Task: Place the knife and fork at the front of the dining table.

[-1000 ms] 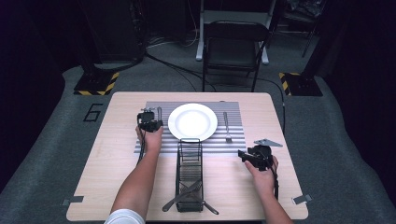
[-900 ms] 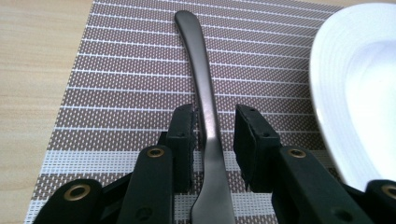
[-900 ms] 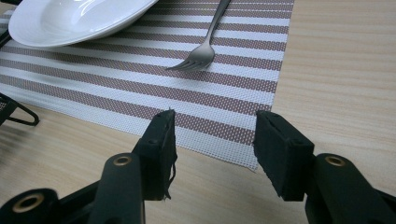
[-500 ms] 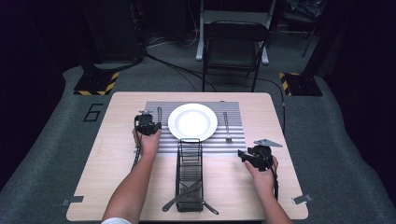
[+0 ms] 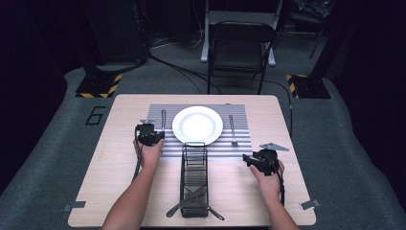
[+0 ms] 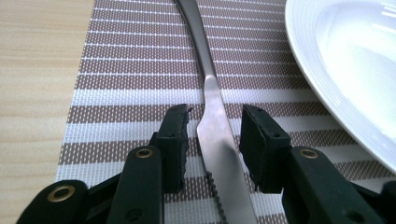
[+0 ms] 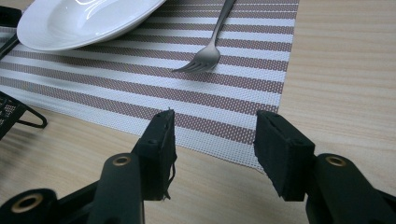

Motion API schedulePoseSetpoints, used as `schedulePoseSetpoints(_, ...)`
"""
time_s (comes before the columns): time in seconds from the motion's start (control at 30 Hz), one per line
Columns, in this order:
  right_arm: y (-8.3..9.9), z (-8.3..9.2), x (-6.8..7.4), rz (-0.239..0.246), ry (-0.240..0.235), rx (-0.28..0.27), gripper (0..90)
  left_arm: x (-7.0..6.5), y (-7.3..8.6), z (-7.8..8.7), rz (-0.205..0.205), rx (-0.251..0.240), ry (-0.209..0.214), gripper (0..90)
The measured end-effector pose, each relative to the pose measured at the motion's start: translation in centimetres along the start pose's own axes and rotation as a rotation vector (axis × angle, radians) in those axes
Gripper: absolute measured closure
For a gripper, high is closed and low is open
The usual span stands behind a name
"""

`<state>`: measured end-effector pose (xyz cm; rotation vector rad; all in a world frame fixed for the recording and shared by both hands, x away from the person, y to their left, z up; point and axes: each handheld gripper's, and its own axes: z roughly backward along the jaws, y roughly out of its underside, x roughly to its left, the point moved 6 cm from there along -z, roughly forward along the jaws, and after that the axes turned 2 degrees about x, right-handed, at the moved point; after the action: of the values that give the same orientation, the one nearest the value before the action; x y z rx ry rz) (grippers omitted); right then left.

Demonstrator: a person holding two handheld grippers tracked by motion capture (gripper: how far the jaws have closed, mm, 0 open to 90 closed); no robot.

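Between the jaws of the left gripper lies the knife, flat on the striped placemat. The jaws have just been opening, and now stand a little apart from the blade on either side, gripping nothing. The serrated edge sits nearest the gripper; the handle runs straight away from it. Just to the right of the gripper is the white plate. In the high view the right gripper rests on the bare table — half open and empty. Ahead of it lies the fork, beside the plate, and to its left is the black wire caddy.
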<state>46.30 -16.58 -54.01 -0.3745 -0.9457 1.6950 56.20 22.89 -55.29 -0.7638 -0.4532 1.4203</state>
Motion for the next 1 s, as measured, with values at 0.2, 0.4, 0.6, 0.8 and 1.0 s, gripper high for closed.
schedulePoseSetpoints(0.2, 0.0, -0.1, 0.0, -0.008, -0.006, 0.001, 47.6, -0.1, 0.7, 0.2, -0.014, 0.011, -0.008, 59.8)
schedulePoseSetpoints(0.4, -0.1, 0.0, 0.0, -0.011, -0.005, -0.012, 47.6, -0.4, 1.2, 0.4, -0.012, 0.017, -0.018, 58.2)
schedulePoseSetpoints(0.6, -0.1, 0.0, 0.0, -0.015, -0.007, -0.013, 47.6, -0.4, 1.3, 0.4, -0.02, 0.008, -0.014, 57.9)
schedulePoseSetpoints(0.8, -0.1, 0.0, -0.1, -0.022, -0.007, -0.013, 47.6, -0.3, 1.4, 0.5, -0.022, 0.0, -0.008, 60.3)
schedulePoseSetpoints(1.0, -0.1, -0.1, -0.1, -0.025, -0.007, -0.016, 47.5, -0.3, 1.4, 0.5, -0.029, -0.001, -0.017, 61.6)
